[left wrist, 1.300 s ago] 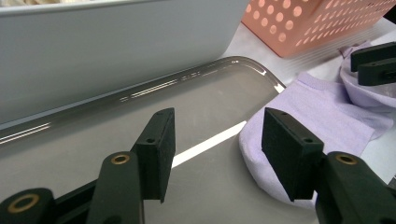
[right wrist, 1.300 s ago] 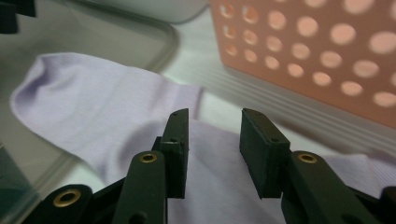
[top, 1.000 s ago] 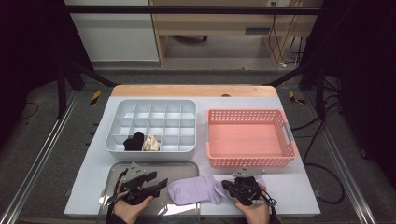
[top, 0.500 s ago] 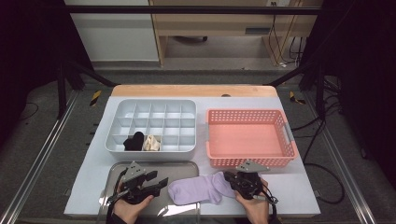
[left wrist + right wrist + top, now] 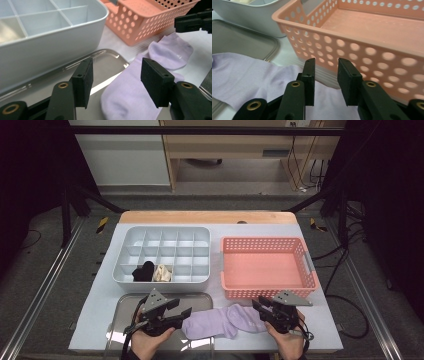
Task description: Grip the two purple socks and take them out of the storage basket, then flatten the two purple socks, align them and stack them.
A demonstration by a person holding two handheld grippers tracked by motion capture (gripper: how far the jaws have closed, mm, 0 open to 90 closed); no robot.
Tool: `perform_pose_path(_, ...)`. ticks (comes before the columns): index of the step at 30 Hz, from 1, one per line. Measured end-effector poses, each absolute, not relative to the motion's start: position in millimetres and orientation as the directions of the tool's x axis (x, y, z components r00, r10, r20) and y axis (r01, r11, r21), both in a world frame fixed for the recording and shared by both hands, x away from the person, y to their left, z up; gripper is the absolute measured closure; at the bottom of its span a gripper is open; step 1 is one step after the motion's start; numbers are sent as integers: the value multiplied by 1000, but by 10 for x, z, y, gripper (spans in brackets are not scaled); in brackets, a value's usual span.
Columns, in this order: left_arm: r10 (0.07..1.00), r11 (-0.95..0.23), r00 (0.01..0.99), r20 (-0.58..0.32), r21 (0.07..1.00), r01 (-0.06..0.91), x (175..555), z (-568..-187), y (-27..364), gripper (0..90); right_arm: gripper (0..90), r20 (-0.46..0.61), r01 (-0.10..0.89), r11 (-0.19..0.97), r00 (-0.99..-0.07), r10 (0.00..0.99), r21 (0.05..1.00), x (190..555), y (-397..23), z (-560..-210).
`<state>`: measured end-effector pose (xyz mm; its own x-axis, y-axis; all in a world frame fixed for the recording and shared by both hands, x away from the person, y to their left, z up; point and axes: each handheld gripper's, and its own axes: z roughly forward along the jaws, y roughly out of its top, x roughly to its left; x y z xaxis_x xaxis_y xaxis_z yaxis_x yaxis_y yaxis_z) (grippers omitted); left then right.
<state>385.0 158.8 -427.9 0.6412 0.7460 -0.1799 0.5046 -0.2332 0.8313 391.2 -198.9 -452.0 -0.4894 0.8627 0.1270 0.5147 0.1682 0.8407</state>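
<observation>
While our right gripper (image 5: 325,75) has just been opening, its fingers (image 5: 309,80) stand a narrow gap apart with nothing pinched between them; the lilac sock (image 5: 244,77) lies under and just to the side of them, no longer gripped as far as we can tell. Our left gripper (image 5: 116,80) holds its fingers (image 5: 156,83) wide, and the sock's near end (image 5: 130,100) lies below the gap, between the two pads but not touched by either.

From above, we see the sock (image 5: 220,321) stretched flat between the two grippers, the left gripper (image 5: 181,315) at its cuff end over the metal tray (image 5: 125,320), the right gripper (image 5: 262,309) at its toe end on the counter (image 5: 325,330). One end of the sock rests on the tray's rim, the other on the bare counter just in front of the pink basket (image 5: 267,267).

We judge the work to be sorting socks into the grey divided box (image 5: 162,254). Two rolled socks, a black one (image 5: 143,271) and a cream one (image 5: 161,273), already sit in neighbouring compartments of its front row; the other compartments look empty, as does the basket. This sock seems laid out and smoothed; folding or rolling it and placing it in a compartment is, in our judgement, left to do.
</observation>
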Motion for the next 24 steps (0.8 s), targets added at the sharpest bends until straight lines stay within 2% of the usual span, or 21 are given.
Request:
perform_pose_path(7, 726, -251, 668, -163, 842, 477, 3870, -4212, 1396, 423, 585, 100, 532, 178, -452, 886, 827, 3894, -2123, -4556)
perform_pose_path(14, 716, -266, 678, -165, 834, 483, 3922, -4287, 1221, 423, 541, 71, 540, 202, -441, 895, 817, 3885, -2162, -4579)
perform_pose_path(20, 705, -272, 689, -167, 834, 480, 3953, -4308, 1094, 424, 536, 64, 541, 198, -427, 902, 817, 3877, -2231, -4579)
perform_pose_path(24, 699, -287, 698, -157, 833, 474, 3983, -4317, 976, 426, 581, 67, 553, 198, -422, 904, 810, 3880, -2263, -4586)
